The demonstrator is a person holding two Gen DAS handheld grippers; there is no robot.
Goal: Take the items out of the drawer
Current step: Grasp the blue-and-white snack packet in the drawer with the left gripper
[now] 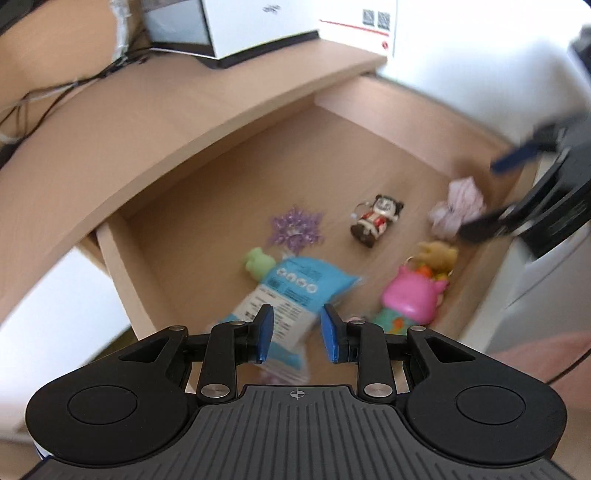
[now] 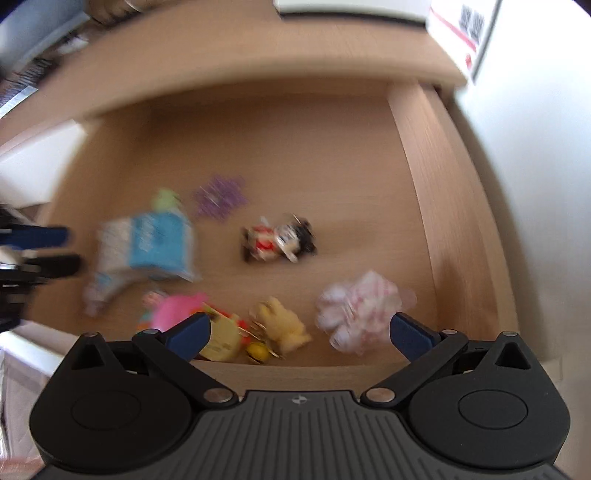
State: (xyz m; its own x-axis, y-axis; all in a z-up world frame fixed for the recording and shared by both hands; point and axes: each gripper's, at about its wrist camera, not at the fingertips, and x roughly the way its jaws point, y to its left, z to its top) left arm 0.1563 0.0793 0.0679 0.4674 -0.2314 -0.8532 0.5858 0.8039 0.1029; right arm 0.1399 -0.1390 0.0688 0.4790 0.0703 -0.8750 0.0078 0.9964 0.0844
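Observation:
The wooden drawer (image 1: 118, 273) stands pulled out under the desk. On its floor lie a blue packet (image 1: 295, 291), a green toy (image 1: 258, 262), a purple snowflake (image 1: 295, 230), a mouse figure (image 1: 376, 219), a pink-white bundle (image 1: 458, 208), a tan plush (image 1: 437, 253) and a pink toy (image 1: 410, 299). My left gripper (image 1: 297, 334) hovers open above the near end of the packet. My right gripper (image 2: 301, 332) is wide open over the drawer's front edge, with the plush (image 2: 282, 325) and bundle (image 2: 362, 310) just beyond its fingers. Both views are motion-blurred.
The desk top (image 1: 147, 122) overhangs the drawer's back and carries a white box (image 1: 251, 26), a red-labelled carton (image 2: 469, 33) and dark cables (image 1: 55, 92). The drawer's right wall (image 2: 443, 221) is close to the bundle. The drawer floor is bare behind the toys.

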